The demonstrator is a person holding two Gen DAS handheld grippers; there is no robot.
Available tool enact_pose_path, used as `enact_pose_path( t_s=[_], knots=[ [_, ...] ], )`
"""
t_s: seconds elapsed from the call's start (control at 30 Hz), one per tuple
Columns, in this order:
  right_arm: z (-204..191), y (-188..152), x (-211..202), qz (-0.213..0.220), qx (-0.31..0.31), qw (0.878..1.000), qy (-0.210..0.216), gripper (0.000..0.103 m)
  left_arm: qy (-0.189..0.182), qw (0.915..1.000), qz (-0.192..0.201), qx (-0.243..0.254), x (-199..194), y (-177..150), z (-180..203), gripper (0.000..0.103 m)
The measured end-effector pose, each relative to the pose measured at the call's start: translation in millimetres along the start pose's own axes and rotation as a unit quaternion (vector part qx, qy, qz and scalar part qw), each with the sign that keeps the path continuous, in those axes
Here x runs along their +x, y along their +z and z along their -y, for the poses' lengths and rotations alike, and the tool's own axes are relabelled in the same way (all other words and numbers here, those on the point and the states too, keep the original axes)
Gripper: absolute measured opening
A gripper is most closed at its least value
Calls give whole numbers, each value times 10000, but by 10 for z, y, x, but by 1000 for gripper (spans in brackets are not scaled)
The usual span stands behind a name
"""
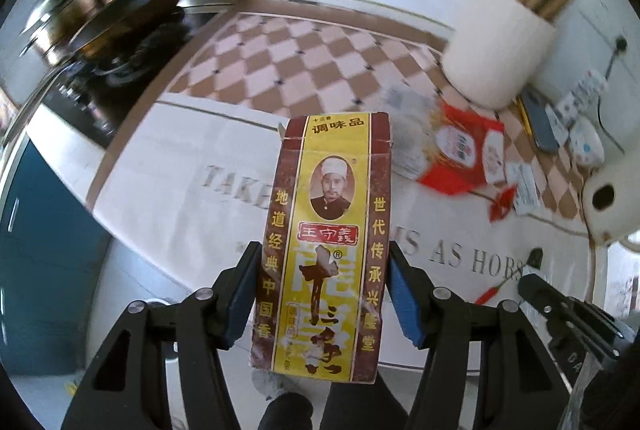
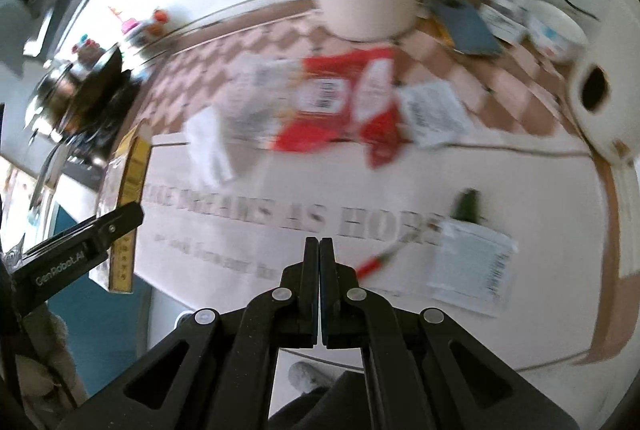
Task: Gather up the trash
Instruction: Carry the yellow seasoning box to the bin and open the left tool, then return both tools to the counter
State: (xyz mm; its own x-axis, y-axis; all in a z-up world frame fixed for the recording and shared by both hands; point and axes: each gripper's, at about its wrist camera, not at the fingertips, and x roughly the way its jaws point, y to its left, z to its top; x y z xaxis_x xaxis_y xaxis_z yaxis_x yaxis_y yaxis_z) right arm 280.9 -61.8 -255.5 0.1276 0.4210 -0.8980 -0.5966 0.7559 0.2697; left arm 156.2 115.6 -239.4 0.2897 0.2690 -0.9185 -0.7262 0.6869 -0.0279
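Above the lettered white table mat [image 1: 168, 157], the left gripper [image 1: 322, 294] stands about half open, its blue pads clamped on the sides of a yellow and brown seasoning box [image 1: 326, 250], held upright off the table. At one o'clock from the box lies a red wrapper [image 1: 464, 149], with a cream bin [image 1: 496, 57] beyond it. The right gripper [image 2: 320, 254] is fully closed and holds nothing; a white packet [image 2: 472, 266] lies at three o'clock from its tips.

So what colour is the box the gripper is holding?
The box is yellow with dark reddish-brown sides; the left wrist view shows it best.
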Motion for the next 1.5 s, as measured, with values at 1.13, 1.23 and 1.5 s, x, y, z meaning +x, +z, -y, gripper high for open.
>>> enact_pose_path(
  t_s=[1.13, 1.23, 1.5],
  knots=[
    [-4740, -3631, 4802, -3535, -3096, 8680, 1607, 0, -477, 8389, -1854, -5096, 3333, -4191, -6113, 58],
    [-4782, -4033, 5489, -3830, -2941, 8618, 1552, 0, -393, 8437, -1949, -4987, 3670, -4429, -6261, 65],
    [-4917, -4618, 6427, -4132, -3325, 8378, 1298, 13, 125, 8512, -2012, -4846, 3833, -4718, -6283, 99]
  ],
)
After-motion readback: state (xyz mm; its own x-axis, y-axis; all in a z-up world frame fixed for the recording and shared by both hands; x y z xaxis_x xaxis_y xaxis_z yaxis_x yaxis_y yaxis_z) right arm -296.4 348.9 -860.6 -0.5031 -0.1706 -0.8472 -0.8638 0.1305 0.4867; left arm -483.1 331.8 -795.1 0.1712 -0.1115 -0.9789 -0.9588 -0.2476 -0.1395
